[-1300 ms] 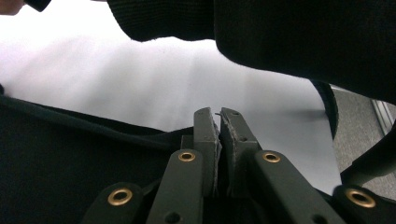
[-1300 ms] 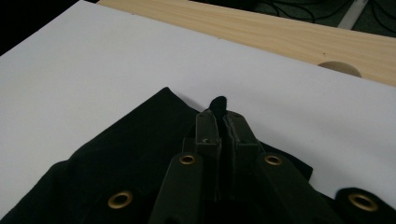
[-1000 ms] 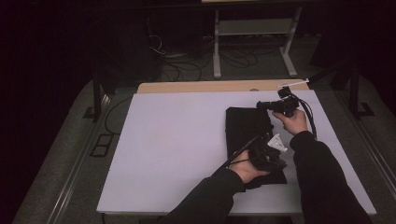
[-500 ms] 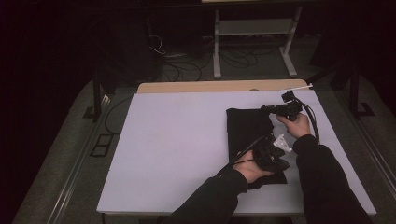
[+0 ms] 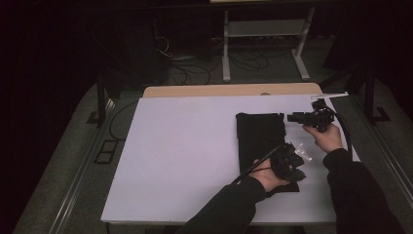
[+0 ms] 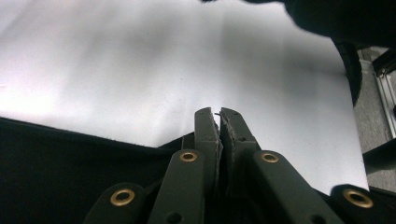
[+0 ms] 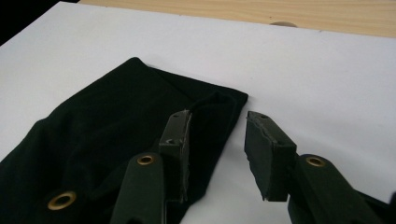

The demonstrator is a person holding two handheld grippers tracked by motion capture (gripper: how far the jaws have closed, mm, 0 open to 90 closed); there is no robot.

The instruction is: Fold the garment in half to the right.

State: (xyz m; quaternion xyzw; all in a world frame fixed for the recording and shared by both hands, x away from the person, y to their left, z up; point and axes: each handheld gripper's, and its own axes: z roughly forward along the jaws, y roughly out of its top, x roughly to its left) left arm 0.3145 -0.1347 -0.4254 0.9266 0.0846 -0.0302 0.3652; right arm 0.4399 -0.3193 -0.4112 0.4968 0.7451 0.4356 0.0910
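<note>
Black cloth [image 5: 259,139] lies lengthwise front-to-back — left tongs [image 6: 218,122] together, right tongs [image 7: 217,135] apart.

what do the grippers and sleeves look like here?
Both grippers are black. The left gripper and right gripper have flat black jaws on arms with brass-ringed holes. A black cable trails from the left one. The person wears dark long sleeves.
</note>
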